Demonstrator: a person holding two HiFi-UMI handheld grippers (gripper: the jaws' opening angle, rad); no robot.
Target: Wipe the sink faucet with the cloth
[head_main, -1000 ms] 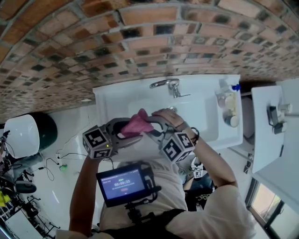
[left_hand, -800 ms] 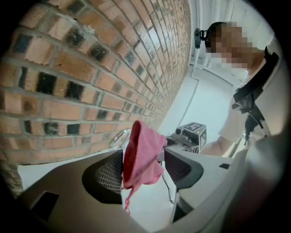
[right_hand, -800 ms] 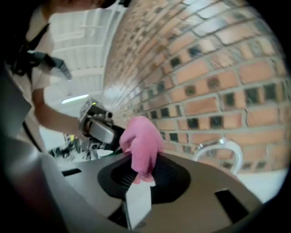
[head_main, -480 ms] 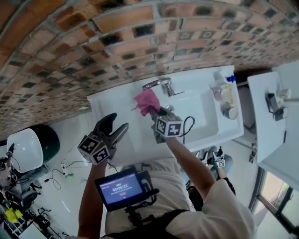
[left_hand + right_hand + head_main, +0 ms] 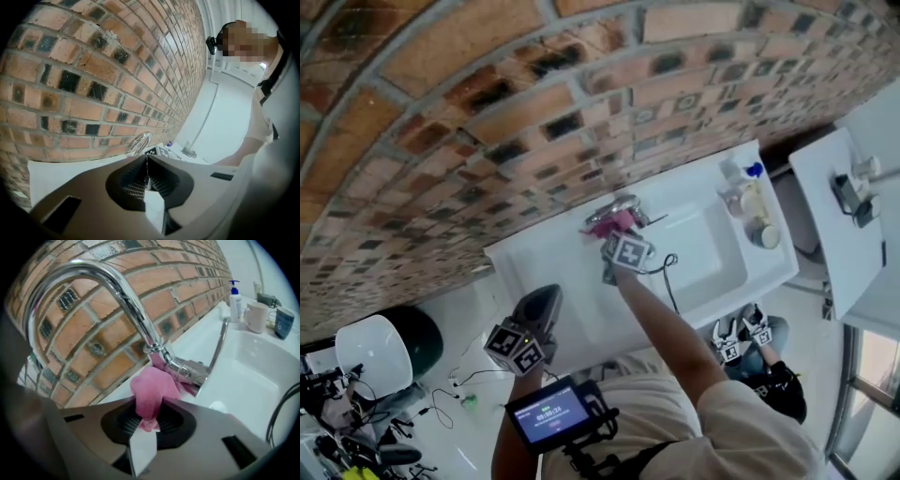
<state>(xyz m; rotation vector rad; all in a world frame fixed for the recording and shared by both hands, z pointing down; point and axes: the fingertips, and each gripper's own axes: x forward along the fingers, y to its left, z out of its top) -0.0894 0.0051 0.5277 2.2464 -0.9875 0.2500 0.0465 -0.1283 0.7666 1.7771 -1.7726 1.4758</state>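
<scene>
Left gripper (image 5: 542, 305), lower left of the head view, hangs just before the front edge of the sink (image 5: 581, 281). Its jaws are clenched on nothing, tips meeting. I judge it parked there to stay clear of the wiping arm.

Further in, at frame centre, the right gripper (image 5: 149, 414): its jaws have just been closing tighter and grasp the pink cloth (image 5: 152, 389) by a bunched end, so the free part stands forward. That part presses against the base of the faucet (image 5: 126, 296), under the spout's arch. Wipe barely begun, I judge.

Brick wall (image 5: 487, 112) behind.
</scene>
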